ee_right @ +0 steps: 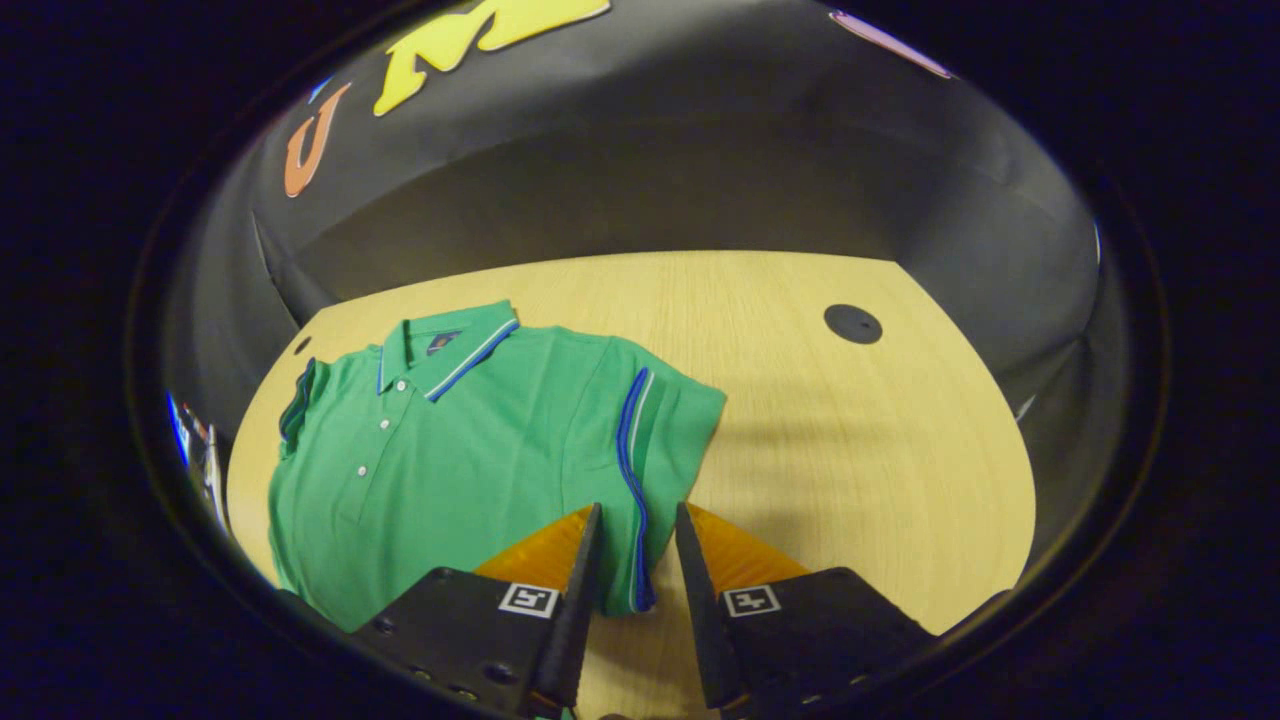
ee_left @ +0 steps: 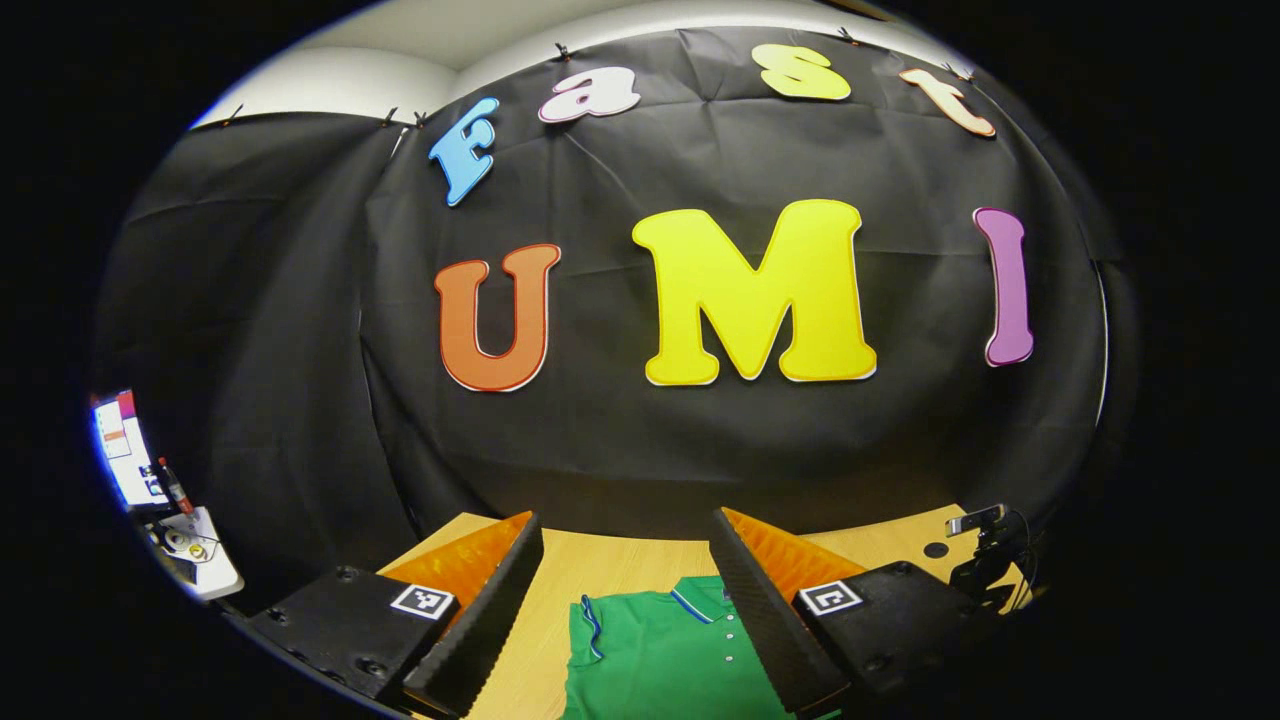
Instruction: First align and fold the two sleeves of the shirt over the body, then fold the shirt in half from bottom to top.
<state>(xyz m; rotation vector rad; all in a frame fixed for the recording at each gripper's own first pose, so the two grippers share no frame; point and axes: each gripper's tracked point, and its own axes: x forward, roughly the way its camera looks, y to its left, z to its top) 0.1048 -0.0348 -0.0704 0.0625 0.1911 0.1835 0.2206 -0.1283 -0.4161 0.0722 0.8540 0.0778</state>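
- Green polo shirt lies flat, front up, on the wooden table, collar toward the booth wall; it sits toward the table's left as seen in the right gripper view.
- Both sleeves look already folded in over the body: the blue-striped sleeve edge runs along the shirt's near side. Probably the bottom-to-top fold is what's left.
- Right gripper hangs low over that striped edge, jaws narrowly apart w/ the edge between them; whether they pinch the cloth, can't tell.
- Left gripper is held level, facing the wall, jaws spread wide, holding nothing; collar sits below, between them.
- No containers on the table; a dark round spot marks the wood, well apart from the shirt.
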